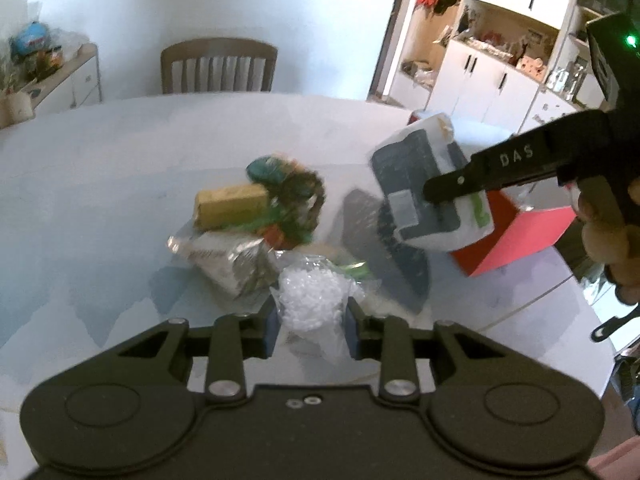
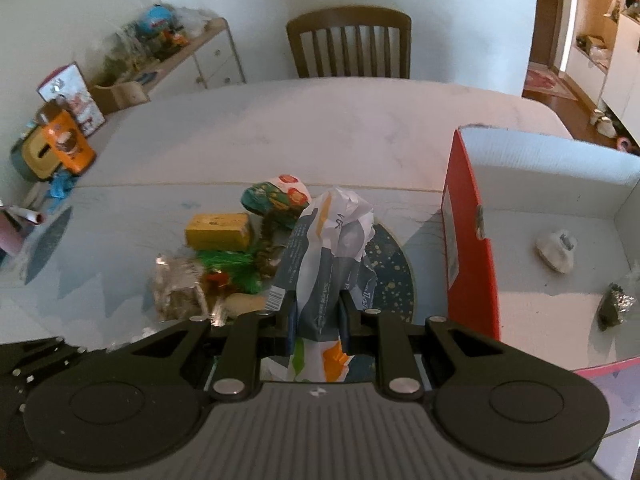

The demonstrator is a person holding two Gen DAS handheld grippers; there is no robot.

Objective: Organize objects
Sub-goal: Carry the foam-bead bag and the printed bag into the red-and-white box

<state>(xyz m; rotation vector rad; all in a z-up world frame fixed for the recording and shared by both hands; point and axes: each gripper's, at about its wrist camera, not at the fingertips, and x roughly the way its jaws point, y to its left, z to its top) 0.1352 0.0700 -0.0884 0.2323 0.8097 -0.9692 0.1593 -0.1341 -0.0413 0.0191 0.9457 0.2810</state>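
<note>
My left gripper point(image 1: 310, 330) is low over the table, its blue pads pressed on both sides of a clear bag of white pellets point(image 1: 312, 300). My right gripper point(image 2: 318, 312) is shut on a grey-and-white packet point(image 2: 332, 248), held upright off the table. From the left wrist view the same packet point(image 1: 416, 184) hangs tilted beside the red box point(image 1: 516, 236). A pile lies ahead: a yellow box point(image 2: 218, 232), a green round packet point(image 2: 276, 198), a foil packet point(image 2: 178, 292) and green tinsel point(image 2: 228, 264).
The red box point(image 2: 468, 240) stands open at the right, with a white lump point(image 2: 556, 250) and a dark foil item point(image 2: 614, 308) inside. A dark speckled round mat point(image 2: 394, 276) lies under the packet. A chair point(image 2: 348, 40) stands behind the table; an orange carton point(image 2: 68, 148) sits at its left edge.
</note>
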